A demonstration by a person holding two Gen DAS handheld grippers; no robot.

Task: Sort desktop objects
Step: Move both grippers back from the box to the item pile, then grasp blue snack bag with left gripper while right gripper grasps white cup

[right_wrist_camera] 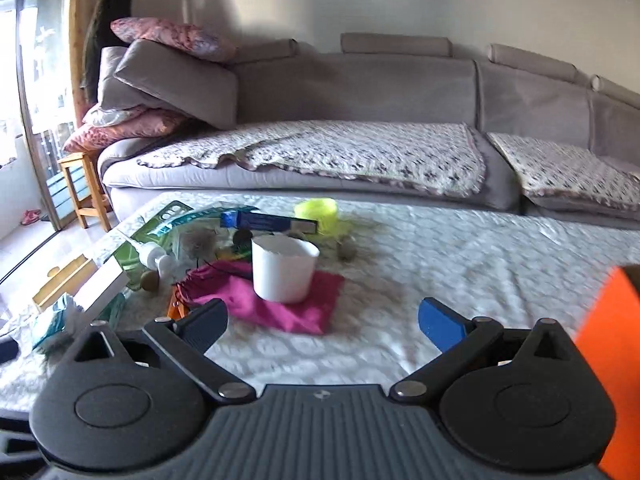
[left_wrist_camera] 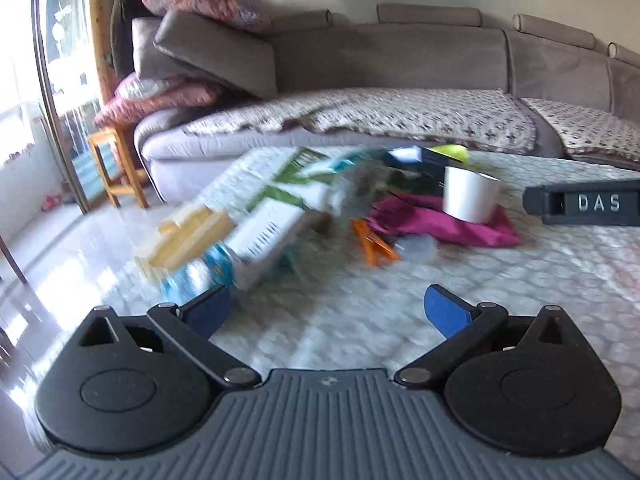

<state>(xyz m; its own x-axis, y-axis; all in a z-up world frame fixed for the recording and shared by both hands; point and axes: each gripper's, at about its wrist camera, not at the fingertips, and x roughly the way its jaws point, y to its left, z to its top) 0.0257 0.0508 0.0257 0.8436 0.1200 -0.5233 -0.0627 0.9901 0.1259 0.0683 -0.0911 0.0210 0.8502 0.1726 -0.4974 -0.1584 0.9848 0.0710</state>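
Clutter sits heaped at the table's [right_wrist_camera: 440, 240] left end: a white cup [right_wrist_camera: 283, 270] standing on a magenta cloth [right_wrist_camera: 280, 308], with boxes, an orange clip [left_wrist_camera: 376, 246] and a yellow-green tub [right_wrist_camera: 316, 210] nearby. Your left gripper [left_wrist_camera: 328, 312] and right gripper [right_wrist_camera: 323, 320] both hover spread wide, holding nothing.

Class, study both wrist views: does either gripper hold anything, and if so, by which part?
Nothing is held. The left gripper and the right gripper are both open, with only tablecloth visible between their fingers.
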